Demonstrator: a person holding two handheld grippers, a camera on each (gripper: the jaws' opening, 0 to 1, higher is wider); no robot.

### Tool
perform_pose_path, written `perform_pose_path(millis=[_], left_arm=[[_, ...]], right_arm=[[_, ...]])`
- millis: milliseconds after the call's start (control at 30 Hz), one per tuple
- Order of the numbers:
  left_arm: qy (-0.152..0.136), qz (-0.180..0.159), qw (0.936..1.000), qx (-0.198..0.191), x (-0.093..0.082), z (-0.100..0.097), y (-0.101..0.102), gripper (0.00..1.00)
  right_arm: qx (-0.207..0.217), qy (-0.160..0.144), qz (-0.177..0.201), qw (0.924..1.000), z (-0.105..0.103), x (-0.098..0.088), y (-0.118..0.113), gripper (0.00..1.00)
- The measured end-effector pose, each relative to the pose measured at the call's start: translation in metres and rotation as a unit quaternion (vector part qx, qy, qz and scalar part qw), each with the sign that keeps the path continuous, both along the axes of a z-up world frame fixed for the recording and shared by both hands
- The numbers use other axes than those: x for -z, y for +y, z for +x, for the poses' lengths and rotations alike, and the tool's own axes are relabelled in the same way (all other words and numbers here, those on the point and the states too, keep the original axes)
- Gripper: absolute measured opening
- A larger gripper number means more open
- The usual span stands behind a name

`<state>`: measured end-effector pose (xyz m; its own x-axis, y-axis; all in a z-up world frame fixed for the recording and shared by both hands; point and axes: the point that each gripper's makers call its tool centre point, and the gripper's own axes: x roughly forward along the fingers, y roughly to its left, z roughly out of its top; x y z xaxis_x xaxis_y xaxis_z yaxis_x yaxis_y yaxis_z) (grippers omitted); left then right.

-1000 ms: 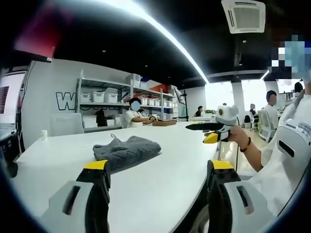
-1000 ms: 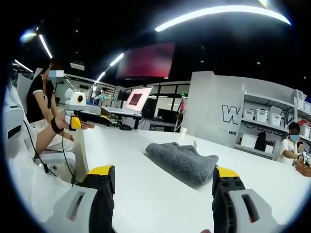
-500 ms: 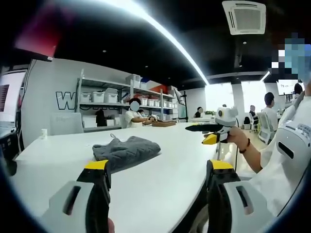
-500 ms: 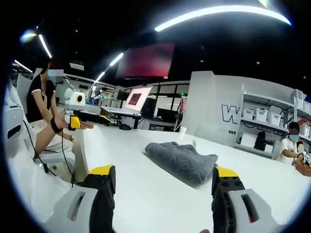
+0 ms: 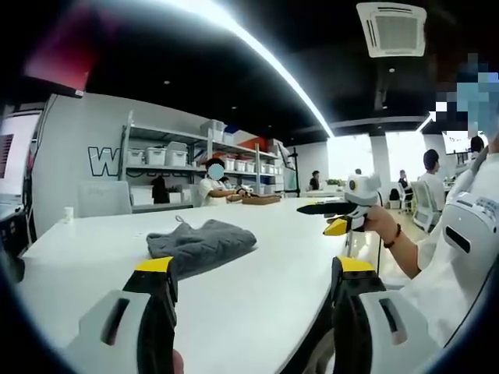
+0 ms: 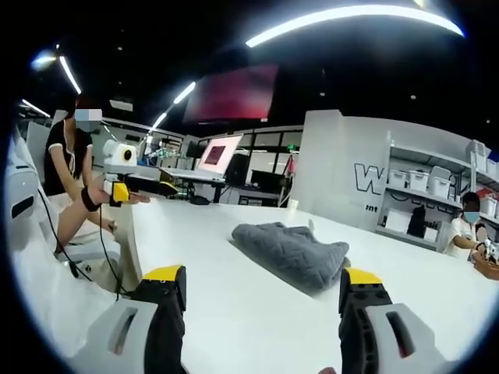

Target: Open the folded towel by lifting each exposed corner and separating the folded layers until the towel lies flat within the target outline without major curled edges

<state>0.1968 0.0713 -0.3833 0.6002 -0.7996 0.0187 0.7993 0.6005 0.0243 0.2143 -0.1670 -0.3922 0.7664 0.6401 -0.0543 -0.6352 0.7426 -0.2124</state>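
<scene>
The grey towel [image 5: 201,242] lies folded and bunched on the white tabletop [image 5: 257,273], ahead of the left claw [image 5: 253,284] and a little to its left, and ahead of the right claw [image 6: 261,292] and a little to its right, apart from both. Both claws hang above the near tabletop edge with jaws spread wide and nothing between them. A hand [image 5: 382,222] holds the right claw out over the tabletop's edge, well right of the towel.
</scene>
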Motion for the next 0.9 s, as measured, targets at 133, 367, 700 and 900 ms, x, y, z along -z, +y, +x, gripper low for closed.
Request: perform_pose_path(millis=[133,367,700,900], left_arm=[[0.001,-0.002,1.0000,0.006,0.000,0.004,-0.003,0.79],[0.006,-0.003,0.9995,0.030,0.002,0.009,-0.011,0.79],[0.006,-0.008,0.9996,0.028,0.000,0.014,-0.008,0.79],[0.007,-0.004,0.9997,0.025,0.001,0.016,-0.012,0.79]], right_arm=[[0.005,0.007,-0.003,1.0000,0.000,0.004,-0.002,0.79],[0.026,0.018,-0.006,0.9995,-0.007,0.010,-0.007,0.79],[0.020,0.023,0.011,0.9995,-0.004,0.010,-0.001,0.79],[0.022,0.021,0.008,0.9995,-0.002,0.008,-0.002,0.78]])
